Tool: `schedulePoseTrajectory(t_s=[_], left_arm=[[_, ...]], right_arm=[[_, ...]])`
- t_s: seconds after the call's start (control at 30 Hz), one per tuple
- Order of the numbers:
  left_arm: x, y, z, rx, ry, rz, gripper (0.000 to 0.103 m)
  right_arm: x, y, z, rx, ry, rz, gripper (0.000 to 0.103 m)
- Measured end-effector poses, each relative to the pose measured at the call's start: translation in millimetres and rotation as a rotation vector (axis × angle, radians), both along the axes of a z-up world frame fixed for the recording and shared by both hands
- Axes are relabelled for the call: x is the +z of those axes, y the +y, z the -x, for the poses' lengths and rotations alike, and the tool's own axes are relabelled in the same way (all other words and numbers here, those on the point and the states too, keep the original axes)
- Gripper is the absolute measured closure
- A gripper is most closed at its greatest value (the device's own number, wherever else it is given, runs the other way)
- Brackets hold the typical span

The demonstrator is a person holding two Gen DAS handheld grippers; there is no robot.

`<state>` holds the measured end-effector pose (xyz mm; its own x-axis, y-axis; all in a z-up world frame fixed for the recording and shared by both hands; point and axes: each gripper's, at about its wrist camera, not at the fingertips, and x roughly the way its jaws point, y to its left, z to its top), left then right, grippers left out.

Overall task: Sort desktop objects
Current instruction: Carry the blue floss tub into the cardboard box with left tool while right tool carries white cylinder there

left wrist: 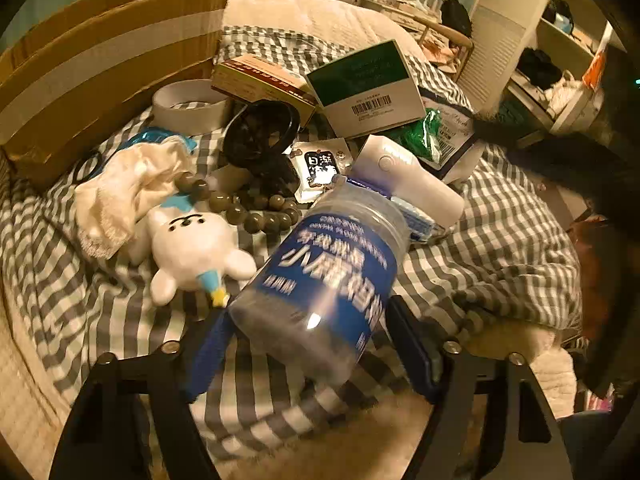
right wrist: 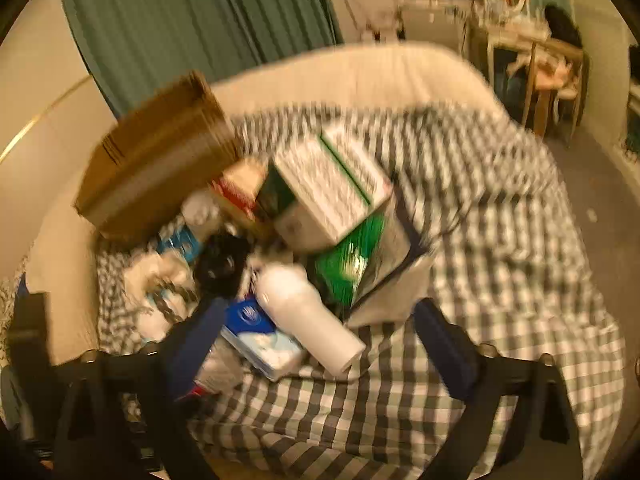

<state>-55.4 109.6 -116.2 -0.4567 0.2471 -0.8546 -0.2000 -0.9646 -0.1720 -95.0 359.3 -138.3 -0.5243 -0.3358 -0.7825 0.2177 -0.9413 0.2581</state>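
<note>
In the left wrist view my left gripper [left wrist: 308, 308] is shut on a clear plastic jar [left wrist: 332, 264] with a blue label, held tilted above the checked bedcover [left wrist: 500, 208]. Left of the jar lie a white bear plush [left wrist: 192, 248], a string of grey beads [left wrist: 248, 208] and a white cloth [left wrist: 124, 192]. Beyond it lies a white cylindrical device [left wrist: 408, 176]. The right wrist view is blurred. My right gripper [right wrist: 320, 304] is open and holds nothing. The white device [right wrist: 308, 312] and a blue-white packet [right wrist: 260, 336] lie between and just beyond its fingers.
A large cardboard box [left wrist: 100, 60] stands at the back left. A tape roll [left wrist: 188, 104], a black round object [left wrist: 260, 132], a red-brown box [left wrist: 260, 80], a green-white box [left wrist: 368, 84] and a green bag [left wrist: 420, 136] are piled behind. Shelves [left wrist: 560, 60] stand at the right.
</note>
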Motion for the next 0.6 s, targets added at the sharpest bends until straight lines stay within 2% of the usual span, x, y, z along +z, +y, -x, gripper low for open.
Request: schedulePoseTrajectory(t_s=[0.03,0.17,0.2,0.23,0.3,0.37,0.5,0.6], left_arm=[[0,-2,-2,0.005,-0.009,-0.015,0.029],[-6,-3,-3,0.002,-0.027,-0.049,0.029],[-5,-1,0,-0.003,-0.023,-0.050,0.029],[-4,0,2,-0.010,-0.016,-0.052,0.029],[-5,5,10,-0.022,-0.005,-0.047,0.029],[-7,7,18,-0.034,-0.006,-0.042,0.031],[-7,7,14,-0.037,-0.010,-0.048,0.033],[2,-3,8,-0.013,0.000,-0.073,0.034]], right_arm=[[-8,-4,4,0.008,-0.029,-0.012,0.030],[-35,-30,13,0.091,-0.087,-0.067,0.037],[-39,-35,13,0.111,-0.093,-0.095,0.041],[-42,-38,14,0.122,-0.102,-0.099,0.054],[-45,-41,12,0.131,-0.127,-0.084,0.066],[-43,-43,6,0.125,-0.129,-0.104,0.067],[-40,-38,-13,0.080,-0.130,-0.080,0.069],[-26,-29,-30,0.048,-0.104,-0.067,0.071]])
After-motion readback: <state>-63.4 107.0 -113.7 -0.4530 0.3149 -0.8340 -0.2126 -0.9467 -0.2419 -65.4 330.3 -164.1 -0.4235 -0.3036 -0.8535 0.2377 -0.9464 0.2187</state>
